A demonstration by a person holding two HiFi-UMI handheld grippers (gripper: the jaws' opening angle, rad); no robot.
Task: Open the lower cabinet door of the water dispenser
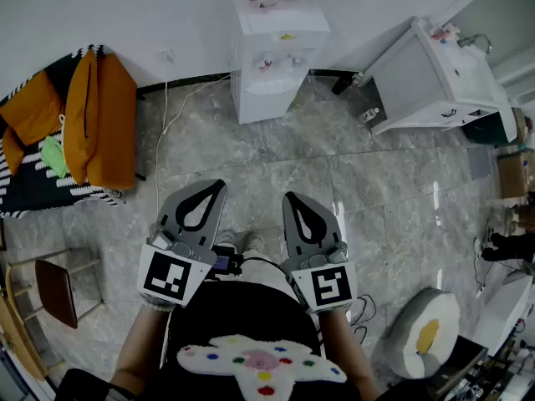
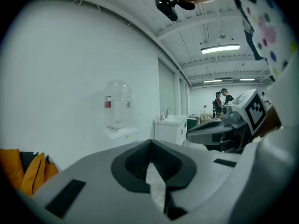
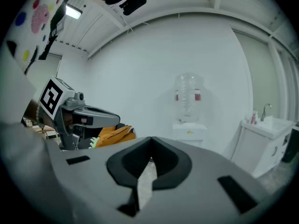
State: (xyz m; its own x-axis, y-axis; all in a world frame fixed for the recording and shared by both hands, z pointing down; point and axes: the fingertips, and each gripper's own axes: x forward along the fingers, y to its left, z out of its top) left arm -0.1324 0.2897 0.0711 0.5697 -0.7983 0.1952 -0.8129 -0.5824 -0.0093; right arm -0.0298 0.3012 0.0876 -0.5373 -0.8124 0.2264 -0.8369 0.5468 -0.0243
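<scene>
Approach not begun: the white plastic water dispenser [image 1: 274, 61] stands at the floor's far edge, its lower door [image 1: 266, 105] apparently shut. The left claw [image 1: 217, 188] and right claw [image 1: 290, 198] are clenched, empty and well apart from it. Next move: advance and unclench one.

White water dispenser [image 1: 272, 57], orange jacket [image 1: 100, 119]

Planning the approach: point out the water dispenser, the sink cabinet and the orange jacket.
water dispenser [image 1: 267, 103], head view, lower front.
sink cabinet [image 1: 418, 78], head view, side panel.
orange jacket [image 1: 104, 124], head view, middle.
</scene>
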